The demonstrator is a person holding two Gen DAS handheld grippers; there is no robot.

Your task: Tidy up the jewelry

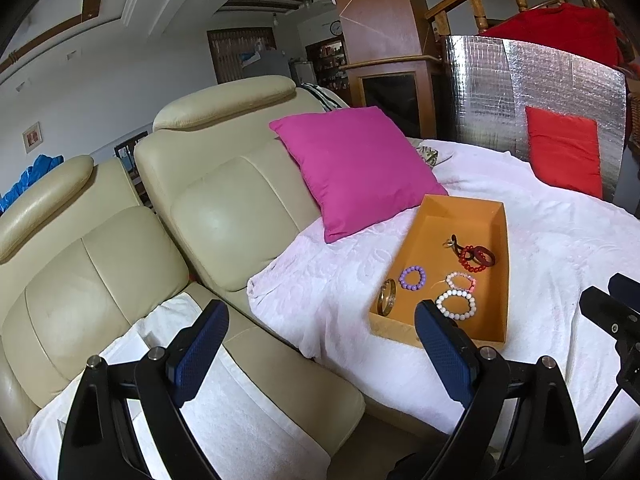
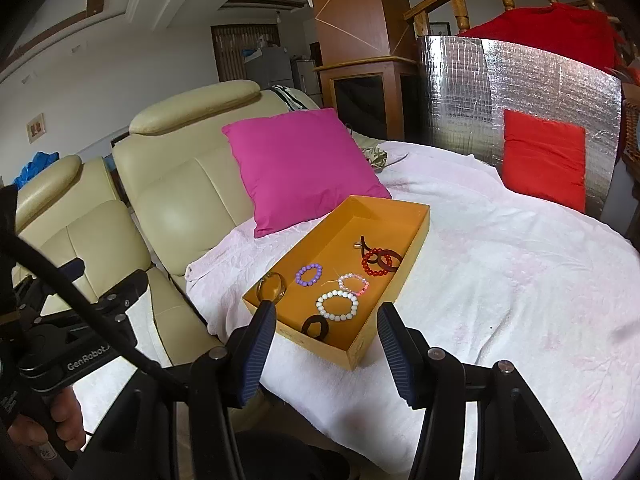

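Orange cardboard forms the shallow box (image 2: 416,224) that sits in the middle of the right wrist view, resting on a white blanket (image 2: 500,280) spread over a cream leather sofa (image 2: 176,196). All the jewelry lies inside the box. A gold bangle (image 2: 271,286) leans against the wall at the lower left corner, a purple bead bracelet (image 2: 308,274) lies just beside it, and a pink bead bracelet (image 2: 353,283) touches a larger white bead bracelet (image 2: 337,305) below it. Toward the upper right of the box a red bead bracelet (image 2: 374,266) overlaps a dark brown band (image 2: 390,261). A black hair tie (image 2: 315,326) lies near the front wall.

The right gripper (image 2: 326,354) hangs at the bottom centre of its view, in front of the box's near corner, jaws spread wide and holding nothing. The left gripper (image 1: 320,350) fills the bottom of its own view, jaws also spread wide and empty, with its right finger overlapping the box's front edge in the picture.

A pink cushion (image 2: 300,164) leans on the sofa back just above the box, and a red cushion (image 2: 544,160) stands against a silver foil panel (image 2: 480,92) at the upper right.
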